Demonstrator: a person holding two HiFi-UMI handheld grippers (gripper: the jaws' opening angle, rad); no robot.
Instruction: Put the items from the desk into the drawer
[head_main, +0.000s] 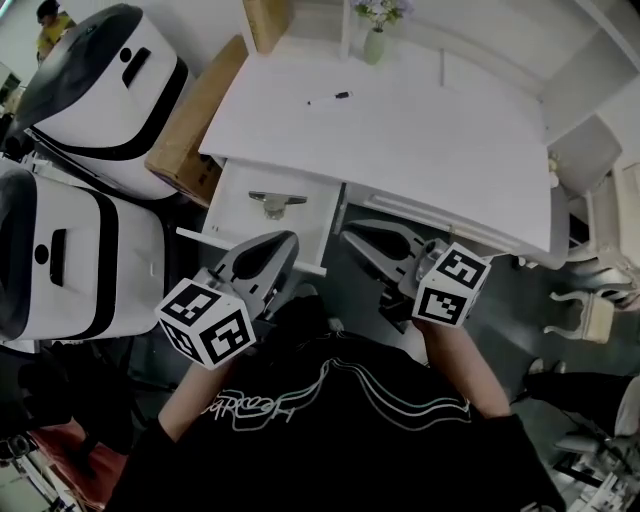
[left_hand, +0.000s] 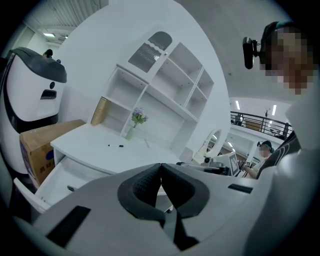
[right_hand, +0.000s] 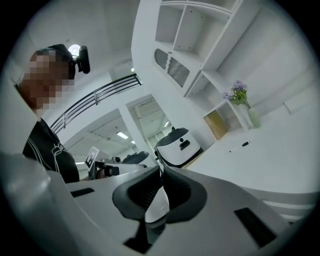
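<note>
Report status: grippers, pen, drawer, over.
Left hand-held gripper shut, empty; right hand-held gripper shut, empty. Pen lying on desk, untouched. Drawer open, metal item inside. Vase behind pen, well apart.

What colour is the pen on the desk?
The pen is white with a black cap; head view shows it best.

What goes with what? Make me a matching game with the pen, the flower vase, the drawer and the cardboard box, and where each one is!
Things:
1. pen
2. flower vase
3. drawer
4. cardboard box

Places or states:
A. pulled open at the front of the desk
B. beside the desk's left end, off the top
C. lying alone on the desk top
D. standing upright at the back of the desk

Pairs: 1-C, 2-D, 3-A, 4-B
</note>
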